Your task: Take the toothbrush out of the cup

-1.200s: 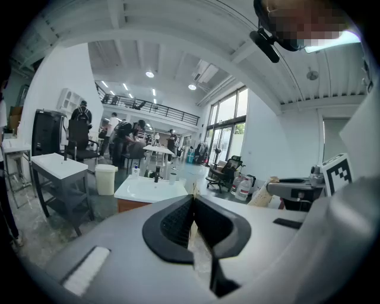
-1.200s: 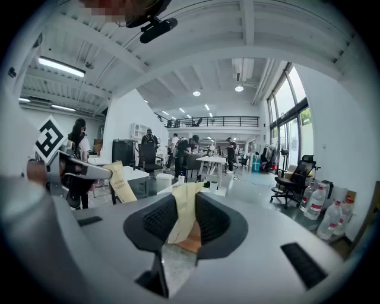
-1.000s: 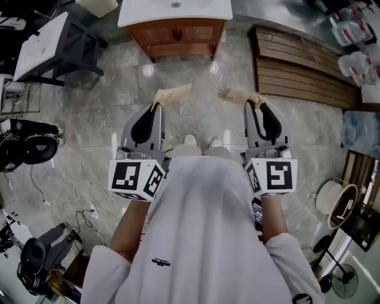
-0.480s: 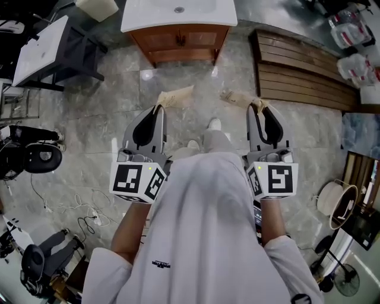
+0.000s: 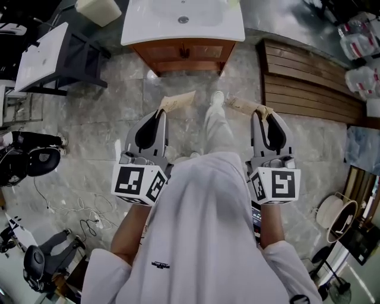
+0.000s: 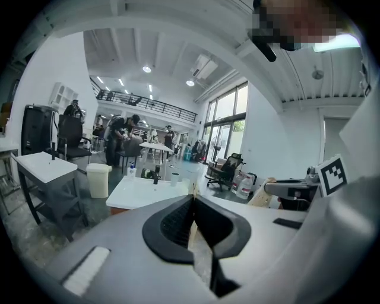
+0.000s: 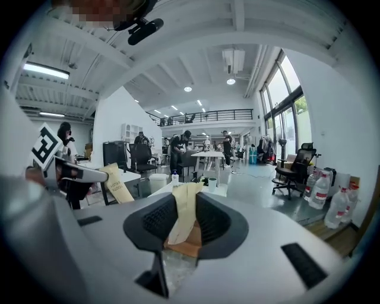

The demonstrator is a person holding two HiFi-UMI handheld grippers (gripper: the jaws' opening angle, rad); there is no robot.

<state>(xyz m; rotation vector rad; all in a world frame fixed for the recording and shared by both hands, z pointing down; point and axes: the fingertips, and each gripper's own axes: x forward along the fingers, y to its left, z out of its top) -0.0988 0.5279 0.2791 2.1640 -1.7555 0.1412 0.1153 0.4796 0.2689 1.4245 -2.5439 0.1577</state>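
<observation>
The left gripper, grey-bodied with black pads and tan tape-wrapped tips, has its jaws pressed together with nothing between them. The right gripper, built the same way, has its taped tips meeting too, also on nothing. Both are held out level ahead of the person's white shirt, side by side and well apart.

Against the earlier head views, the two grippers have gone forward together. The white-topped wooden vanity cabinet has slid lower into the picture, so its sink basin now shows with its drain. One leg has stepped forward, putting a pale shoe between the gripper tips on the grey marbled floor. The jaws stand as they did.

The small white cup stands on the vanity top beyond both grippers, well apart from them. The left gripper view shows it just right of a dark tap, with a clear pump bottle further left. The cup is upright and too small to tell whether a toothbrush stands in it. The head view does not show it. A slatted wooden platform lies on the floor to the right.
</observation>
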